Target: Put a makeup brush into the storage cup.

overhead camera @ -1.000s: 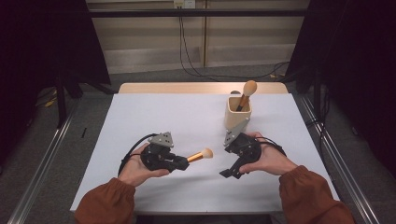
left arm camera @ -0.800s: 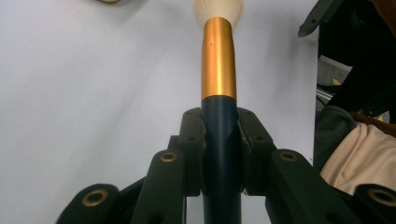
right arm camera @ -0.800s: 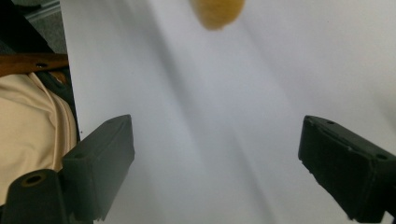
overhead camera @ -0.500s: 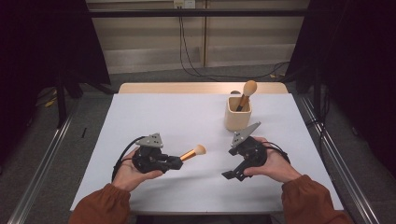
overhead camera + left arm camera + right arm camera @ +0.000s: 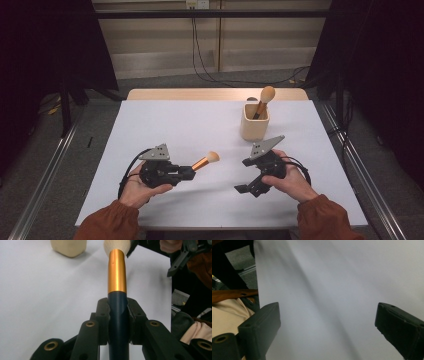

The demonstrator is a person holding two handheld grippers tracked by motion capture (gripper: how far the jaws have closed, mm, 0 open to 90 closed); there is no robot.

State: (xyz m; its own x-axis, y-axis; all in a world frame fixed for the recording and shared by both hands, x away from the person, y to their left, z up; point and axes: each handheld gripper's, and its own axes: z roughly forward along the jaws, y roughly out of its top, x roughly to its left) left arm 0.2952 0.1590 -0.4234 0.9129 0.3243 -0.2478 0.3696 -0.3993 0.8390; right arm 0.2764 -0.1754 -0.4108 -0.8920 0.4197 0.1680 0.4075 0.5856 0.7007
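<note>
White sheeting covers the bench (image 5: 165, 130), with a bare wooden strip along its far edge; grey floor, dark curtains and hanging cables lie behind. Both forearms, in rust-coloured sleeves, enter from the near edge.

Left hand (image 5: 136, 186): palm up under the left tongs (image 5: 187, 172), which lie roughly level above the near-left part of the bench and point right and slightly away. Jaws clamped on the dark handle of a brush (image 5: 205, 161); the copper ferrule and pale bristle head project beyond the tips, toward the cup. The left gripper view confirms the pads pressed against both sides of the handle.

Right hand (image 5: 290, 180): grips the right tongs (image 5: 241, 175) from the right, pointing left and toward the near edge. Jaws wide, having just been opening, with nothing between them.

A beige cup (image 5: 254, 122) stands on the far-right part of the bench, well apart from both tongs, holding a second brush (image 5: 264, 99) upright, head up.
</note>
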